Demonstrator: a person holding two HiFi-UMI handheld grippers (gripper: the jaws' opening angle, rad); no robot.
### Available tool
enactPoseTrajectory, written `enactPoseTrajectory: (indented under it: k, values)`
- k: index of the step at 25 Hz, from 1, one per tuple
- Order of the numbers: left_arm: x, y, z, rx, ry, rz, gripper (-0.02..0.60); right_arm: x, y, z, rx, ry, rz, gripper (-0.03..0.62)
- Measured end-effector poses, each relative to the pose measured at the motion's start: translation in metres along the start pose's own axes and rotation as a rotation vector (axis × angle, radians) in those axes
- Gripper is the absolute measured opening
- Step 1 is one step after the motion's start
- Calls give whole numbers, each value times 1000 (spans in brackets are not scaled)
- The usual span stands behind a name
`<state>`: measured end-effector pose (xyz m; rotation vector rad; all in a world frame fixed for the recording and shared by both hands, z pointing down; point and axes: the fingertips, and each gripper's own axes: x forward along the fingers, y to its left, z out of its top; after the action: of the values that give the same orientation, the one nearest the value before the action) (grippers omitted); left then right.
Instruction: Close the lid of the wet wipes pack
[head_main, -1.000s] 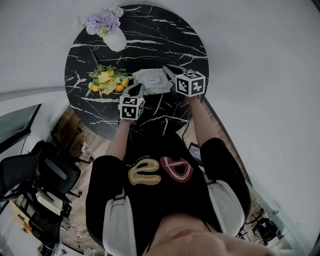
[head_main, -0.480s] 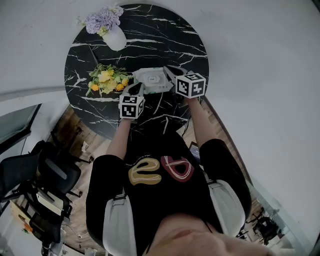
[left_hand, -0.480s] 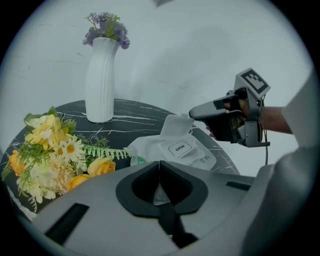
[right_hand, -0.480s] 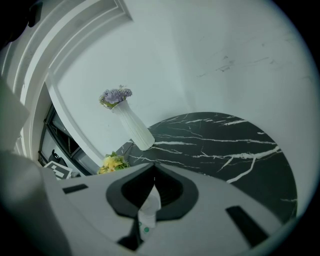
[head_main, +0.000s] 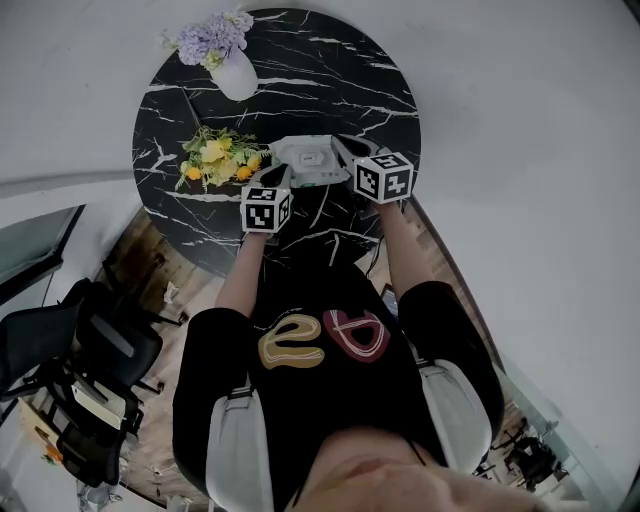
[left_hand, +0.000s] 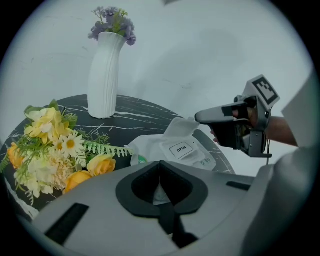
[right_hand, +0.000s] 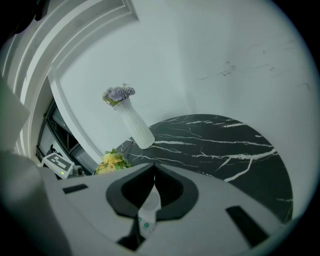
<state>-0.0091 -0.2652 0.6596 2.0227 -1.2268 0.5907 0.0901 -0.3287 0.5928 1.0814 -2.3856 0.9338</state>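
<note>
a round black marble table (head_main: 330, 70) carries a white vase (head_main: 236, 78), a yellow bouquet (head_main: 215, 158) and, near its middle, the pack (head_main: 308, 158). the left gripper (left_hand: 159, 163) has its jaws pressed together on the pack's near edge. the right gripper (right_hand: 153, 171) pinches the pack's other end. the lid (left_hand: 181, 149) lies flat.

Right gripper (right_hand: 154, 173) jaws pinched together on a white edge of the wet wipes pack (right_hand: 148, 214); beyond, black marble table (right_hand: 220, 145), tilted white vase (right_hand: 136, 126), yellow bouquet (right_hand: 111, 161)
</note>
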Motion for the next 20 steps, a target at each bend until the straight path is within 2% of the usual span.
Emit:
enactPoseTrajectory:
  k: [6,20]
  values:
    - [0,0,0,-14,-2,10,18,-2,2,-3,-10,3,-1,12]
    - [0,0,0,10,-4,26,18,-8,6,-15,-6,19,1,12]
